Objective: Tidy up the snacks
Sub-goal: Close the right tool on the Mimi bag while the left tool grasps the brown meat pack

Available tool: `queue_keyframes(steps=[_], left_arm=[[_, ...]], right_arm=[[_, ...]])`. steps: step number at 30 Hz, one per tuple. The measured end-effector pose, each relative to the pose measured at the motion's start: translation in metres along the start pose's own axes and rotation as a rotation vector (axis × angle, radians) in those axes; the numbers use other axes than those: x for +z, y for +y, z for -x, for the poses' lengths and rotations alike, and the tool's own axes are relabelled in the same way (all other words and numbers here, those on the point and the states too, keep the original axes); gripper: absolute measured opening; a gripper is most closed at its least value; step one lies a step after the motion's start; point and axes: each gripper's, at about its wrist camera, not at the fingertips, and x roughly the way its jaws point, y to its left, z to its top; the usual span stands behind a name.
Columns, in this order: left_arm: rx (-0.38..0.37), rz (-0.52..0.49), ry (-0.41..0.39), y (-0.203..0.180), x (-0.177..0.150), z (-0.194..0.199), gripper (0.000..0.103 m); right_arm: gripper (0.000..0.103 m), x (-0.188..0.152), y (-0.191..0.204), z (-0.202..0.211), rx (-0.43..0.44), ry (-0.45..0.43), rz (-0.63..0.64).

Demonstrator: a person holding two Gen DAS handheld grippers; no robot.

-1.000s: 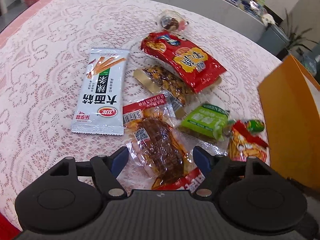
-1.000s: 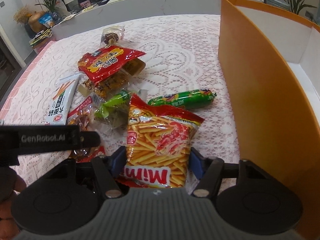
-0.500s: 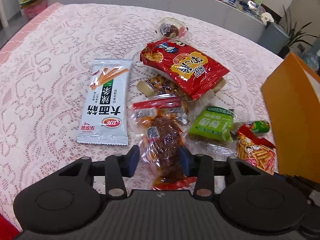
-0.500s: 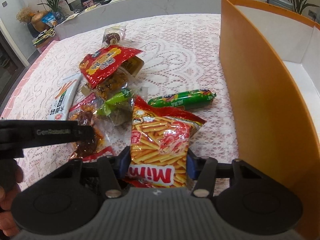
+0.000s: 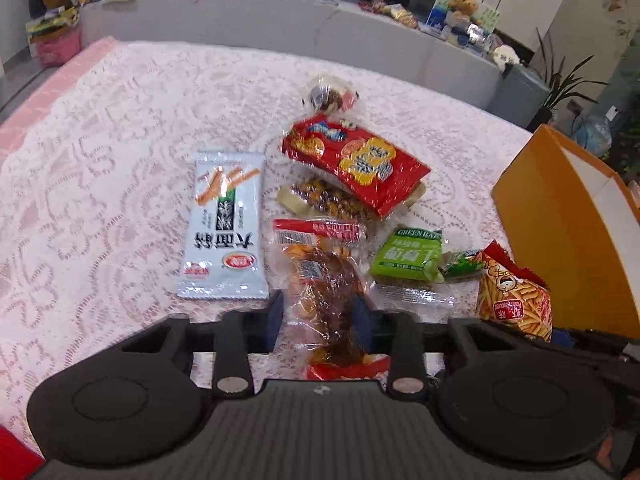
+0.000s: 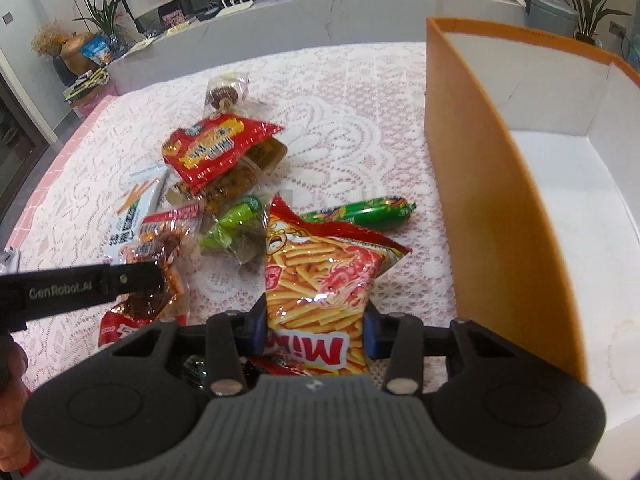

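Right now, my left tongs: the left gripper (image 5: 319,314) is clamped tight on the clear packet of brown braised meat (image 5: 326,280), pads pressing both its sides.
My right tongs: the right gripper (image 6: 316,330) has its jaws closing on the Mimi shrimp-stick bag (image 6: 320,276), which sits between them – the pads look to be touching the bag's edges.
Slip risk, left: I judge the meat packet's film slick and its weight lopsided – it could slide out of my pinch if I swing it fast.
Crush risk, right: the stick bag is puffy and brittle inside, so too hard a squeeze may break the sticks or pop the seal.
Snag risk: the green bean packet (image 6: 236,226) and the green sausage (image 6: 368,212) lie just ahead of my right tongs, touching the bag's far end; lifting could drag them along.
Collision risk: my two tongs work close side by side and could knock together.
Box: the orange cardboard box (image 6: 496,184) stands just right of my right tongs, open-topped; its white floor shows no snacks, though part is hidden.
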Motion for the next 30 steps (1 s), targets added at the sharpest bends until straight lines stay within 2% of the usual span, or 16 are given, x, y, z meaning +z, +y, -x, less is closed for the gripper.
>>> queue_keyframes(steps=[1,5,9,12,13,15,17,20,30], left_arm=[[0.0,-0.003,-0.003,0.001,0.0,0.003,0.003],[-0.009,0.005,0.001,0.007,0.0,0.008,0.0],[-0.066,0.014,0.011,0.01,-0.002,0.01,0.0],[-0.059,-0.008,0.023,0.006,-0.001,0.01,0.002],[-0.057,-0.016,0.035,0.005,-0.001,0.008,0.015],[-0.056,-0.014,0.048,0.003,-0.002,0.004,0.051],[-0.047,-0.013,0.044,0.0,-0.003,0.002,0.061],[-0.017,0.008,0.06,-0.004,0.001,-0.006,0.069],[0.096,0.047,0.122,-0.019,0.011,-0.037,0.075]], right_arm=[[0.042,0.0,0.0,0.002,0.0,-0.004,0.0],[0.042,-0.001,0.005,0.007,0.009,-0.009,0.011],[0.042,-0.003,0.01,0.01,0.018,-0.01,0.021],[0.042,-0.005,0.013,0.01,0.032,-0.002,0.023],[0.042,-0.006,0.014,0.01,0.034,0.0,0.028],[0.042,-0.007,0.015,0.009,0.027,0.003,0.035],[0.042,-0.009,0.014,0.008,0.022,0.009,0.031],[0.042,-0.011,0.011,0.007,0.024,0.018,0.024],[0.042,-0.009,0.009,-0.003,0.011,0.027,0.045]])
